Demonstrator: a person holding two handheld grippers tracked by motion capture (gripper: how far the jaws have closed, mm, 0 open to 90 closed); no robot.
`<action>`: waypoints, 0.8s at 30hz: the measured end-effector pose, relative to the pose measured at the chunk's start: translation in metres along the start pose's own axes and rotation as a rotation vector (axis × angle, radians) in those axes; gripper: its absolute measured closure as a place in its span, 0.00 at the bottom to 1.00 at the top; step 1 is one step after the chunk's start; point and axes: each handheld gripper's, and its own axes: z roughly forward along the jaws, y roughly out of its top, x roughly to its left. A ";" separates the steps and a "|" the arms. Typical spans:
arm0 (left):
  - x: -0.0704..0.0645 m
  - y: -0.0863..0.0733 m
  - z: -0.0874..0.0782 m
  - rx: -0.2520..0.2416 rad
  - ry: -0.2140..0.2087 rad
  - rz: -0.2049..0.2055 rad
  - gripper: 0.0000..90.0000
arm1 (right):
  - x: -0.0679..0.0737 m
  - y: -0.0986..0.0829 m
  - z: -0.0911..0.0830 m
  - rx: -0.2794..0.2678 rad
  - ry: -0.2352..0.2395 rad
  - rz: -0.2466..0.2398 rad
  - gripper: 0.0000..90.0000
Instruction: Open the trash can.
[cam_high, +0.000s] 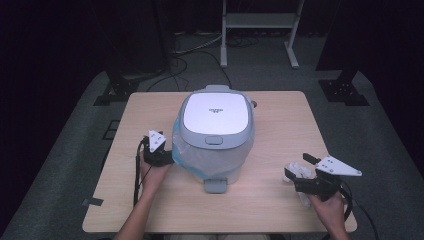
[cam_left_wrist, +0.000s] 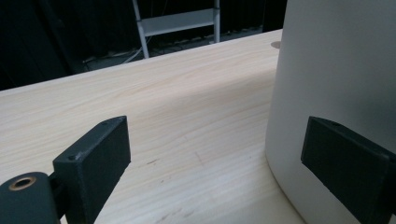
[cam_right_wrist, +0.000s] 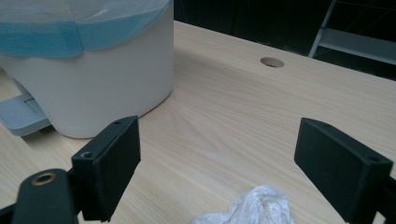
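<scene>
A white pedal bin (cam_high: 215, 132) with its lid (cam_high: 215, 114) down stands mid-table, lined with a blue-edged plastic bag (cam_right_wrist: 70, 28). Its grey pedal (cam_high: 216, 186) points toward the person. My left gripper (cam_high: 159, 150) is open beside the bin's left wall (cam_left_wrist: 336, 70), the right jaw close in front of that wall, nothing between the jaws (cam_left_wrist: 215, 149). My right gripper (cam_high: 299, 167) is open near the table's front right. A crumpled white tissue (cam_right_wrist: 252, 207) lies on the wood just below and between its jaws (cam_right_wrist: 224, 144); the tissue (cam_high: 292, 166) touches neither jaw.
The light wooden table (cam_high: 280, 125) has a cable hole (cam_right_wrist: 272, 61) behind the bin on the right. A white metal frame (cam_high: 260, 22) stands on the dark floor beyond the table's far edge. Bare wood lies left of the bin (cam_left_wrist: 177, 107).
</scene>
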 end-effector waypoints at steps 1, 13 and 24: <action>0.001 -0.001 -0.004 -0.005 -0.004 0.001 0.08 | 0.000 0.000 0.000 0.000 0.000 0.000 0.15; -0.022 -0.024 -0.064 -0.026 -0.117 0.030 0.08 | 0.001 0.001 -0.001 -0.006 -0.001 -0.003 0.15; -0.077 -0.037 -0.089 -0.025 -0.315 0.061 0.15 | 0.003 0.002 -0.001 -0.007 -0.002 -0.003 0.15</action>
